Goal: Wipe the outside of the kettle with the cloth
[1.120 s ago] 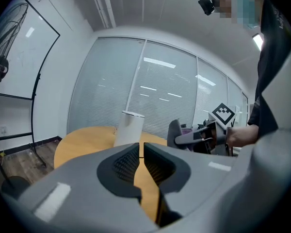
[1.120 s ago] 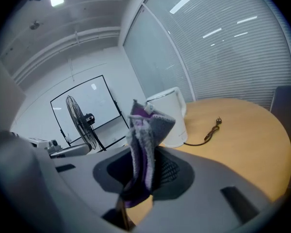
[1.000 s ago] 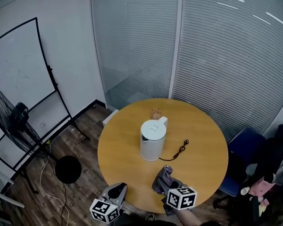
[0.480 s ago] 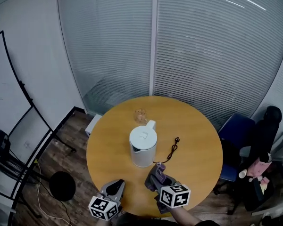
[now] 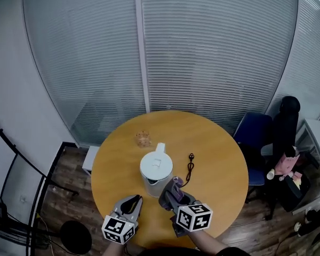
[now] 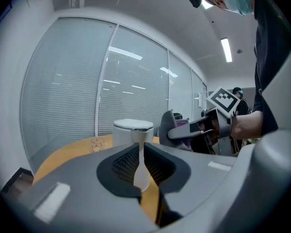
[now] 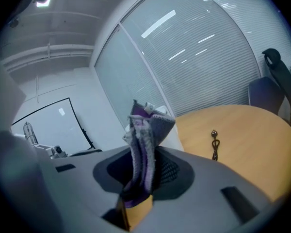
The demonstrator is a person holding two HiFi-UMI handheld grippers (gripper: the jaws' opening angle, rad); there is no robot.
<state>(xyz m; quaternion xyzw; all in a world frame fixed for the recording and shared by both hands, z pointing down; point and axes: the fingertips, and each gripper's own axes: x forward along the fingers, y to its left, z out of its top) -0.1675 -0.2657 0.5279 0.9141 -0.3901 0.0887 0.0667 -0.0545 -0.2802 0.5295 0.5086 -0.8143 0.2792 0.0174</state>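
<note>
A white electric kettle (image 5: 156, 173) stands upright near the middle of the round wooden table (image 5: 218, 159); it also shows straight ahead as the kettle (image 6: 132, 132) in the left gripper view. My right gripper (image 5: 172, 195) is shut on a purple and grey cloth (image 7: 144, 144), whose folds stick up between the jaws, just right of the kettle's base. My left gripper (image 5: 132, 202) sits at the table's near edge, left of the kettle, jaws shut with nothing in them.
A black power cord (image 5: 189, 167) lies on the table right of the kettle. A small patterned coaster (image 5: 143, 138) rests behind it. A blue chair (image 5: 254, 137) and a black chair (image 5: 285, 121) stand at the right, glass walls with blinds behind.
The head view has swung so the whiteboard and fan have left the frame. Both grippers have moved closer to the kettle, the right one with the cloth reaching its base.
</note>
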